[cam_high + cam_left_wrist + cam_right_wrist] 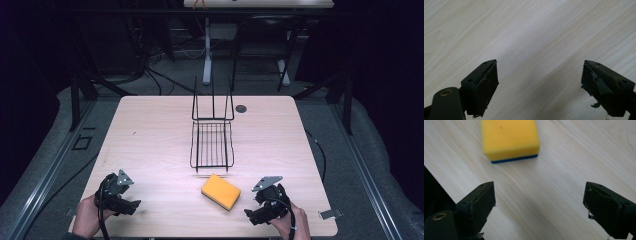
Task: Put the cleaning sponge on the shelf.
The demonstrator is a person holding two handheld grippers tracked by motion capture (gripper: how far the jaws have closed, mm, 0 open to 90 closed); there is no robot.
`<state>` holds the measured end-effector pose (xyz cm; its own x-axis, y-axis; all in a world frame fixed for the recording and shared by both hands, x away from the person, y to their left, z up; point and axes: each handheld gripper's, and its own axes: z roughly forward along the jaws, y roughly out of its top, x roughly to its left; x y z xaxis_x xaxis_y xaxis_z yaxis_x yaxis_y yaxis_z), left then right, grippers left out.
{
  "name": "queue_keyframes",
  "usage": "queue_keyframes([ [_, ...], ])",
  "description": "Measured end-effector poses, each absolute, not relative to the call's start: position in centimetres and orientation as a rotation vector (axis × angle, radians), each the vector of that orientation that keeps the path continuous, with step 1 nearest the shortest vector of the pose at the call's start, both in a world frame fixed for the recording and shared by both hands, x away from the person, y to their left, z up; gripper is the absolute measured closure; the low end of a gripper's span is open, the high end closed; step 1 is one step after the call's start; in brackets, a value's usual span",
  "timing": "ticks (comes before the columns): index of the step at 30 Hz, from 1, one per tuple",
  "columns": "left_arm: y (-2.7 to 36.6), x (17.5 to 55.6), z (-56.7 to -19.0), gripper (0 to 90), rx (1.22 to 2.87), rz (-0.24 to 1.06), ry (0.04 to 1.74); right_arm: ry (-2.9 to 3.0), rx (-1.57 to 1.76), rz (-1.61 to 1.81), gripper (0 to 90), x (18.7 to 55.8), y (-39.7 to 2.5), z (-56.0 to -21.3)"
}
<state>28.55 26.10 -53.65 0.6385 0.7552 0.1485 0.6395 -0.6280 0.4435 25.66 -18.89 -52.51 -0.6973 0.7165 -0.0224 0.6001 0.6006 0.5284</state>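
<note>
A yellow sponge (220, 191) with a thin blue underside lies flat on the wooden table (150, 135), near its front edge. In the right gripper view the sponge (509, 138) sits just ahead of the wide-apart jaws. My right gripper (256, 216) is open, a short way right of the sponge and not touching it. My left gripper (131, 206) is open too, at the front left, with bare wood between its jaws (540, 82). A black wire rack (212, 135) stands in the middle of the table, behind the sponge.
A small dark round disc (241, 108) lies on the table behind the rack, to its right. A metal clip (331, 214) sits at the table's front right corner. Table legs and cables (207, 50) show on the floor beyond.
</note>
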Motion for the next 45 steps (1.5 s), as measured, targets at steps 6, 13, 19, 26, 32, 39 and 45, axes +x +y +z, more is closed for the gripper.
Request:
queue_keyframes([
  [6,26.0,28.6,-53.6,13.8,2.513,0.463,1.111,2.613,1.069,0.742,8.6,26.4,-17.7,-52.6],
  [13,26.0,28.6,-53.6,13.8,2.51,0.466,1.111,2.615,1.024,0.775,6.0,27.4,-16.0,-52.5],
  [19,26.0,28.6,-53.6,13.8,2.508,0.46,1.108,2.632,1.015,0.78,0.0,28.5,-14.6,-52.7],
  [26,26.0,28.6,-53.5,13.8,2.503,0.457,1.111,2.689,0.989,0.768,0.0,29.4,-13.3,-53.6],
  [32,26.0,28.6,-53.6,13.8,2.503,0.456,1.111,2.744,0.975,0.7,1.3,29.9,-12.3,-54.7],
  [39,26.1,28.6,-53.6,13.9,2.512,0.456,1.114,2.765,0.971,0.663,10.5,30.2,-12.0,-55.2],
  [45,26.1,28.6,-53.6,14.0,2.514,0.461,1.111,2.769,0.935,0.638,21.7,30.1,-11.8,-55.4],
])
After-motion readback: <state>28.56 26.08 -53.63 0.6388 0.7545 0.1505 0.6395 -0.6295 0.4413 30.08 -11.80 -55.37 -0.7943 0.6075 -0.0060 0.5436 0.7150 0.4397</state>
